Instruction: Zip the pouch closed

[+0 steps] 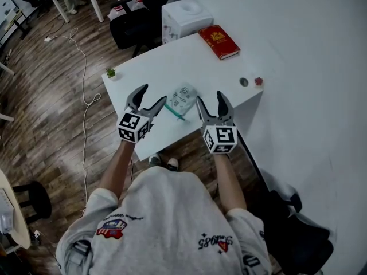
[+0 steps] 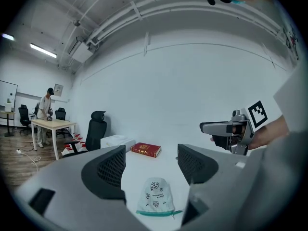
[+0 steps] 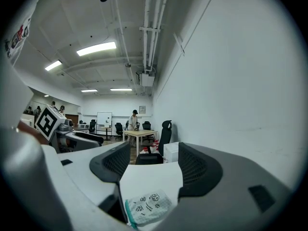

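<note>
A small white pouch [image 1: 183,97] with printed figures and a teal zipper edge lies flat on the white table [image 1: 143,67], zipper side toward me. My left gripper [image 1: 153,94] hovers open just left of it, and my right gripper [image 1: 210,97] stands open just to its right. Neither touches the pouch. In the left gripper view the pouch [image 2: 155,198] lies below and between the open jaws of the left gripper [image 2: 151,165]. In the right gripper view the pouch [image 3: 150,205] sits low between the open jaws of the right gripper [image 3: 150,165]. Nothing is held.
A red book [image 1: 219,42] and a white box [image 1: 183,16] lie at the table's far end. A small green plant [image 1: 110,73] stands at the left corner, two small items [image 1: 251,82] near the right edge. A black chair [image 1: 140,13] stands beyond the table.
</note>
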{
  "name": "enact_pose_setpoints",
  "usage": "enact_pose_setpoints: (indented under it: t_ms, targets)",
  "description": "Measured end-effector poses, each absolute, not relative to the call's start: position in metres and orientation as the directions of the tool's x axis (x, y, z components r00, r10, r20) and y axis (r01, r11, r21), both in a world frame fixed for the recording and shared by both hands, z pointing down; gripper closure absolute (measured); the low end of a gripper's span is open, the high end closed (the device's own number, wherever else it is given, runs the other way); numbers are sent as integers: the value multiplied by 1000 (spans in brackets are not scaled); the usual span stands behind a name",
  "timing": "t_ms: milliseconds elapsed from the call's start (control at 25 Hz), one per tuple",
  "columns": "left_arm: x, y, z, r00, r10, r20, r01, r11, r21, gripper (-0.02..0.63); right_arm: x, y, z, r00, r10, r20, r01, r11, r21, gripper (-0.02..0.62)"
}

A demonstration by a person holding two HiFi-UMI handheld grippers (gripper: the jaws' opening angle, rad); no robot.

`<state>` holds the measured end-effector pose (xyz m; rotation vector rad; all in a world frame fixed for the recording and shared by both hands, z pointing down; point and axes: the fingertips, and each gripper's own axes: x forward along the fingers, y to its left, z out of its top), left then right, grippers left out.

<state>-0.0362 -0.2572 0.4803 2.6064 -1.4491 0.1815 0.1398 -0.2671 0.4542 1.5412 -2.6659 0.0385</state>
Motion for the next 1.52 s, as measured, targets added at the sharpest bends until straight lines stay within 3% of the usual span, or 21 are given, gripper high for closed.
enact_pose_setpoints:
  t_ms: [800,1520]
  targets:
    - [-47,-290,538,570,-777,268,-821,-554,139,282,127,-293,531,-469,-852,234,-877,480,-9,298]
    - [-99,-263,574,531,-786,317,-847,-500,178,282,99,-271,677,-484,-675,557,-799,600,33,301]
